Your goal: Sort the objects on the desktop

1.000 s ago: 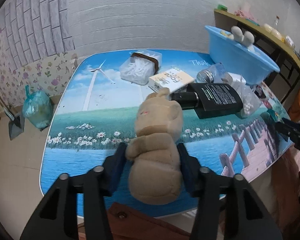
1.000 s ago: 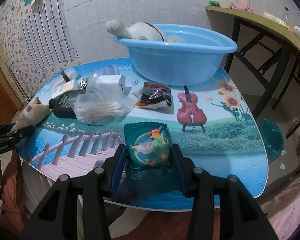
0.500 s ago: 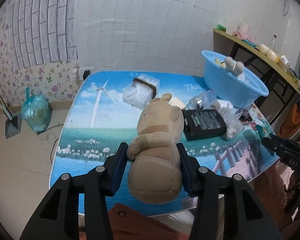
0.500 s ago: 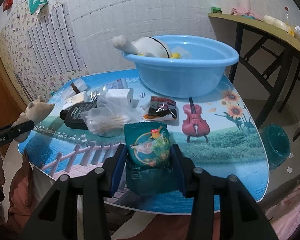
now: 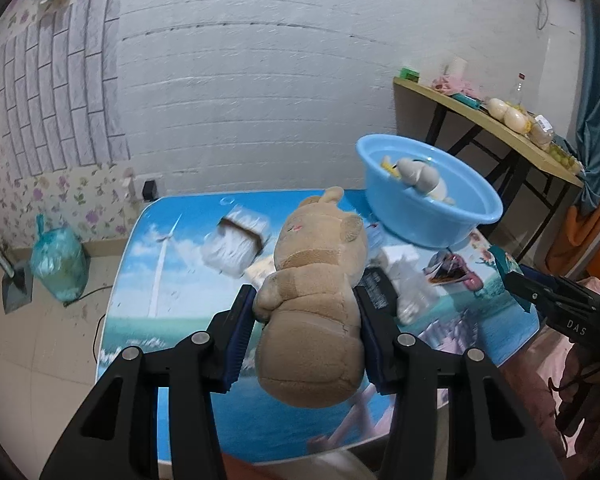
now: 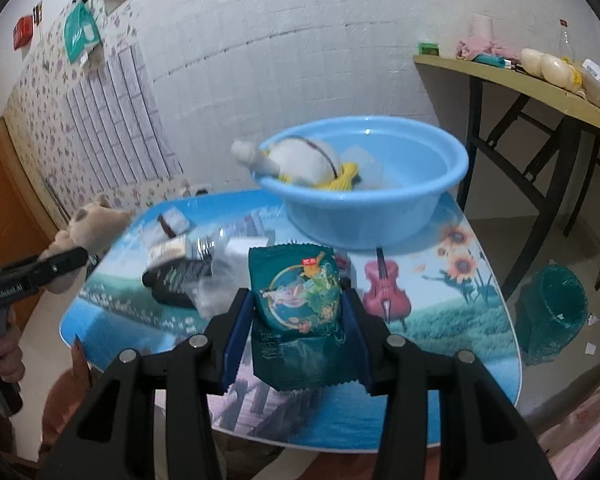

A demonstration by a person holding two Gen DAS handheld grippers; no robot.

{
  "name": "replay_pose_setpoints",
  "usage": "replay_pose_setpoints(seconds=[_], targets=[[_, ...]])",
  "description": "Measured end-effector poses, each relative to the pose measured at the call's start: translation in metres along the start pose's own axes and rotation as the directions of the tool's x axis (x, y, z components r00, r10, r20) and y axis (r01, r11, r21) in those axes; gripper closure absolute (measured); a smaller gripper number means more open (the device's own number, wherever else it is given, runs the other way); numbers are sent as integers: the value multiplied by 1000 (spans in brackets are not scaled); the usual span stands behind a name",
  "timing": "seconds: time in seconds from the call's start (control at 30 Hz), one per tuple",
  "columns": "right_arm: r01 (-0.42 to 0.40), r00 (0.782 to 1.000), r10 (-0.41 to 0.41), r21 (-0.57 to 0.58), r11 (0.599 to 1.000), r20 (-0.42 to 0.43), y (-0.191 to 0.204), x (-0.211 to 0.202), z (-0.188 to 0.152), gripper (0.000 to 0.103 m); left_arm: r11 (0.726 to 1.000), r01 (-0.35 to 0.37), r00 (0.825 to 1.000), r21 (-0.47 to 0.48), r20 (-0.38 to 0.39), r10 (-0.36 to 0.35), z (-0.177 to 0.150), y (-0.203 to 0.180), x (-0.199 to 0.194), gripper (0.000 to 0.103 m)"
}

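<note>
Clamping a tan plush bear (image 5: 312, 312) between its blue-padded fingers (image 5: 239, 332), the left gripper (image 5: 306, 336) holds the toy in the air above the near part of the desk (image 5: 148, 280), head pointing away from the camera. In the right wrist view the same bear (image 6: 96, 224) shows at the far left, raised beside the desk's left edge. The right gripper (image 6: 298, 320) is closed on a dark green snack packet (image 6: 296, 312), held upright and lifted over the near side of the desk (image 6: 440, 320), printed face toward the camera. Beyond both held items stands a blue basin (image 6: 380, 216) at the back right of the desk, containing a white soft toy (image 6: 300, 158) that leans over its left rim and something yellow beside it. Between the grippers and the basin, motion-blurred, lie a black flat pouch (image 6: 172, 280), a clear plastic bag (image 5: 412, 292), a small red-and-black packet (image 5: 452, 272) and a white bundle with a brown band (image 5: 236, 240). On the floor stand a tied teal bag (image 5: 60, 264) left of the desk and a green bin (image 6: 552, 312) to its right. A wooden side table (image 6: 540, 92) carrying assorted things stands against the wall.
</note>
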State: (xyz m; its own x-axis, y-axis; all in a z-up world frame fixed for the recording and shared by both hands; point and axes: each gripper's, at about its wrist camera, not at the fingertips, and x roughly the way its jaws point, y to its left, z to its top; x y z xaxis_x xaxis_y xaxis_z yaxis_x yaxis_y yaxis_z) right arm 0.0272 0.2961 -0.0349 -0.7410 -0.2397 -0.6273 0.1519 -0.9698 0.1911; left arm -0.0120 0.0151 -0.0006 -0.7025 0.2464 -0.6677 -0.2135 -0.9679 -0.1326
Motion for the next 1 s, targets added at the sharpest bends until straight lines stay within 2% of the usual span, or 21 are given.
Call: replay_pose_setpoints(seconds=[0.53, 0.83, 1.0], targets=[[15, 995, -18, 33, 999, 93, -42, 9, 53, 59, 989, 87, 995, 118, 30, -91, 75, -74, 46, 55], [39, 992, -46, 63, 997, 117, -72, 39, 81, 59, 973, 116, 992, 199, 19, -123, 111, -113, 90, 55], [36, 991, -45, 74, 997, 124, -80, 57, 92, 59, 970, 121, 992, 213, 6, -125, 129, -124, 118, 55]])
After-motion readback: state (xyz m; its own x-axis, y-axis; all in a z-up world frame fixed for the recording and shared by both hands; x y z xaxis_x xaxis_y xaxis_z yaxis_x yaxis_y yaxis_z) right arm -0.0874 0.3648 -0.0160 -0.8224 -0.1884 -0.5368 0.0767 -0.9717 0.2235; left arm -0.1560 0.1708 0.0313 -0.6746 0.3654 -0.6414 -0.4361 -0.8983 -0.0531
